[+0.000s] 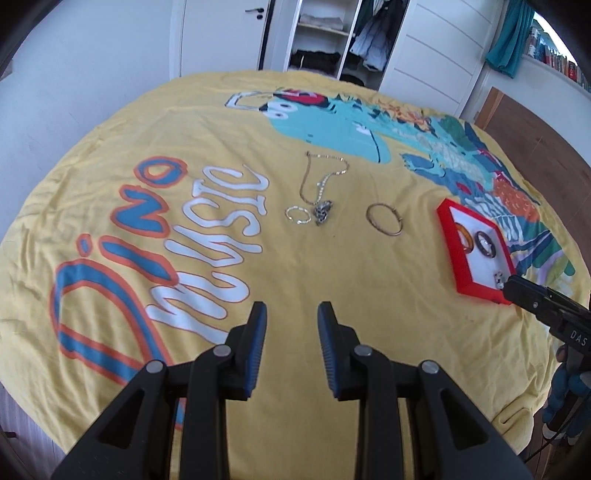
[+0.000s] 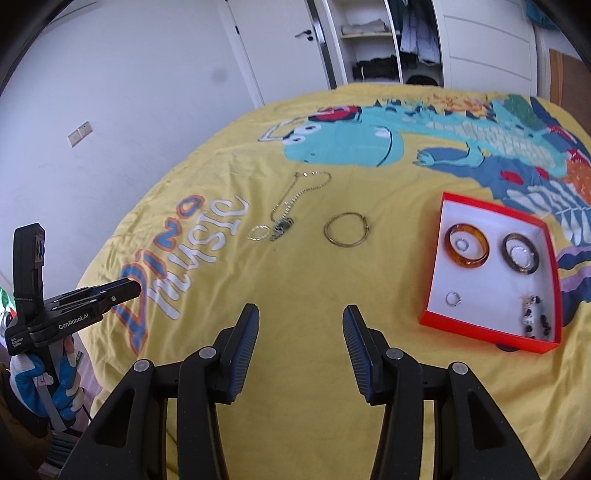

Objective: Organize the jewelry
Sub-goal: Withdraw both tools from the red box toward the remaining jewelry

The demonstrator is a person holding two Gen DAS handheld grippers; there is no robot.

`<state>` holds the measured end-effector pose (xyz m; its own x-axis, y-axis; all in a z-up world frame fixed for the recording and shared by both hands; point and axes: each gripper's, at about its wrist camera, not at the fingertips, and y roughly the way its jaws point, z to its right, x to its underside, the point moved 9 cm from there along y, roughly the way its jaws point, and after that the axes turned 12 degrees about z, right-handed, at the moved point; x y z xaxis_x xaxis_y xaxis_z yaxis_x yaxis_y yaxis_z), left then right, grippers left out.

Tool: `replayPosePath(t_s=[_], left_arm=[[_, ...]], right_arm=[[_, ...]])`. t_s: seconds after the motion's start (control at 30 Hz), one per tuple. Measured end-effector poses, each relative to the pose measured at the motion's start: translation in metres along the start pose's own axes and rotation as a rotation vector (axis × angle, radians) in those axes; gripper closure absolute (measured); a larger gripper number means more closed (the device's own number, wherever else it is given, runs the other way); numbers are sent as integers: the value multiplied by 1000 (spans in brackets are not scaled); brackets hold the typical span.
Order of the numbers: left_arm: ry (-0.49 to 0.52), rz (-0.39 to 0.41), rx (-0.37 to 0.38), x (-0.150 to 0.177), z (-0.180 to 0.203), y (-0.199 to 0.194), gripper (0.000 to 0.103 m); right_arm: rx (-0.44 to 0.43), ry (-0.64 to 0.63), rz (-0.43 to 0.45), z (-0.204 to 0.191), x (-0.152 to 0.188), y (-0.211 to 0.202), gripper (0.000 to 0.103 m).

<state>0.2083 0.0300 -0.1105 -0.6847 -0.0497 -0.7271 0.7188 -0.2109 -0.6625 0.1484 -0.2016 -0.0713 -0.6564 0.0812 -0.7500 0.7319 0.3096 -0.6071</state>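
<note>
A red box (image 2: 432,280) with a white inside lies on the yellow bedspread; it also shows in the left wrist view (image 1: 448,240). It holds an amber bangle (image 2: 467,246), a dark bangle (image 2: 521,253), a small silver ring (image 2: 453,298) and a beaded piece (image 2: 532,317). Loose on the spread lie a chain necklace (image 1: 321,177), a small silver hoop (image 1: 298,214) and a brass bangle (image 1: 384,218). My left gripper (image 1: 291,314) is open and empty, short of the loose pieces. My right gripper (image 2: 300,317) is open and empty, left of the box.
The bed carries a yellow dinosaur-print spread (image 1: 332,280). An open wardrobe (image 1: 325,33) and a white door (image 1: 221,33) stand beyond the bed. A white wall (image 2: 110,110) runs along the bed's left side.
</note>
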Motion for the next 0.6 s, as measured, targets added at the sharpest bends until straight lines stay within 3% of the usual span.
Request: replayPosePath(t_s=[0.6], left_arm=[[-7,-78,14,-6,-7,87,76]], right_arm=[[-42,24,-82,13,6,78,56]])
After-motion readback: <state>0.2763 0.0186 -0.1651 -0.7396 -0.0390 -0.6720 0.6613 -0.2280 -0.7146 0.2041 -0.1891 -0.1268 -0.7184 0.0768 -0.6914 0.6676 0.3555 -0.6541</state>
